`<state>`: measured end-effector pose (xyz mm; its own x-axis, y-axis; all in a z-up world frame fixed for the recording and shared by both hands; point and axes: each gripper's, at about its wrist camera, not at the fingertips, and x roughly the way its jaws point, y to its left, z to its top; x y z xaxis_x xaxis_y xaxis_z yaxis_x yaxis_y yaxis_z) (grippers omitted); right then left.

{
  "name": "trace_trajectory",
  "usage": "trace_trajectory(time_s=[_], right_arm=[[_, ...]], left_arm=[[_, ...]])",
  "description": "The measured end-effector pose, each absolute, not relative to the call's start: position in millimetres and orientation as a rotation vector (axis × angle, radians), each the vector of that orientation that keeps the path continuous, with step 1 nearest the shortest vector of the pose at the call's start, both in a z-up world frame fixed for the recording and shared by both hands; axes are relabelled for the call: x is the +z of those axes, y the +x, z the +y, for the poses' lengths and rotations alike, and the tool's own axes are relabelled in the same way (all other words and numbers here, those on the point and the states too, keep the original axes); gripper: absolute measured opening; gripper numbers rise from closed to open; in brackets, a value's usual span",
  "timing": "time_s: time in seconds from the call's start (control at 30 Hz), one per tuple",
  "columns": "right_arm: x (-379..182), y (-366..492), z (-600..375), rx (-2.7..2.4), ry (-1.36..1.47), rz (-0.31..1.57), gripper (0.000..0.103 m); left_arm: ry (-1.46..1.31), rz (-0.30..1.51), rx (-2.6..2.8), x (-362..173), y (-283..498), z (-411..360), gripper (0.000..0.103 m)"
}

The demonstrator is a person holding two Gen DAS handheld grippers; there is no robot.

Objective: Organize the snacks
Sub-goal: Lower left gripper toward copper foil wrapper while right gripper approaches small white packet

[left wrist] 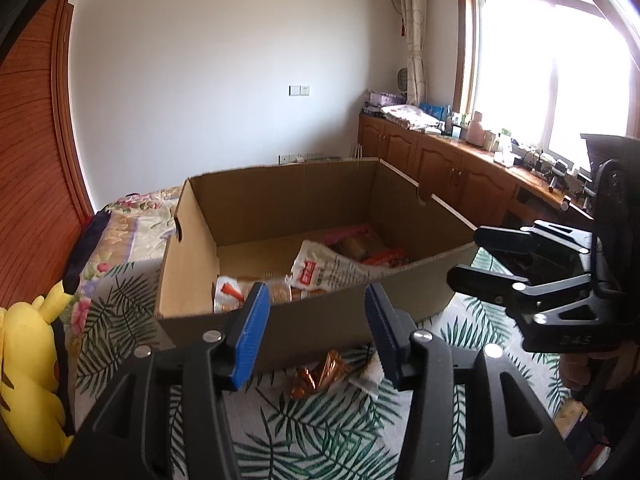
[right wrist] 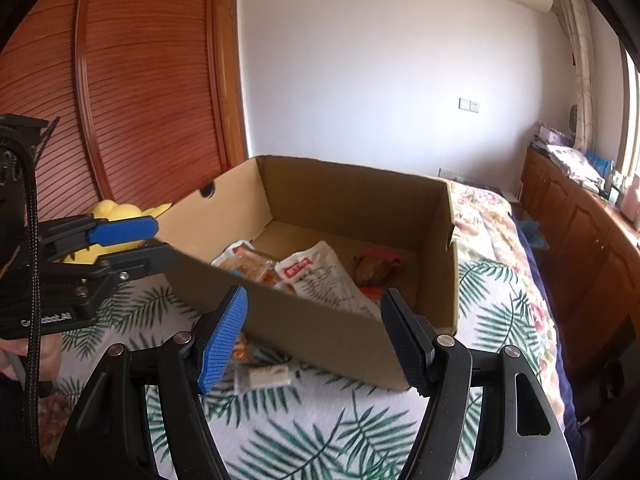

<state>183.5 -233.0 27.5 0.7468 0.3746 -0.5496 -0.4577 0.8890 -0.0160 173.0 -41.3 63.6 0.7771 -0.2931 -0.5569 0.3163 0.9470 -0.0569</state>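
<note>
An open cardboard box (left wrist: 288,332) stands on the bed and holds several snack packs, among them a white bag with a red label (left wrist: 320,270). It also shows in the right wrist view (right wrist: 320,332) with the white bag (right wrist: 320,276). Two snacks lie on the sheet in front of the box: a shiny orange-brown wrapper (left wrist: 320,372) and a small white packet (left wrist: 370,376), the latter also in the right wrist view (right wrist: 262,378). My left gripper (left wrist: 316,332) is open and empty above them. My right gripper (right wrist: 316,344) is open and empty, and shows at the right of the left wrist view (left wrist: 466,256).
A leaf-print sheet (left wrist: 320,432) covers the bed. A yellow plush toy (left wrist: 28,364) lies at the left. A wooden wardrobe (right wrist: 140,80) stands behind it. Wooden cabinets (left wrist: 440,160) with clutter on top run under the window at the right.
</note>
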Motion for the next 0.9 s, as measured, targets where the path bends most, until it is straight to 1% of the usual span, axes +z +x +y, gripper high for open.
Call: trace_trajectory(time_s=[0.2, 0.57, 0.9], right_arm=[[12, 172, -233, 0.464, -0.145, 0.593, 0.071], [-22, 178, -227, 0.475, -0.142, 0.667, 0.071], [-46, 185, -222, 0.489, -0.154, 0.717, 0.071]], left_arm=[[0.059, 0.643, -0.341, 39, 168, -45, 0.050], [0.054, 0.741, -0.348, -6, 177, -50, 0.050], [0.069, 0.806, -0.334, -29, 196, -61, 0.050]])
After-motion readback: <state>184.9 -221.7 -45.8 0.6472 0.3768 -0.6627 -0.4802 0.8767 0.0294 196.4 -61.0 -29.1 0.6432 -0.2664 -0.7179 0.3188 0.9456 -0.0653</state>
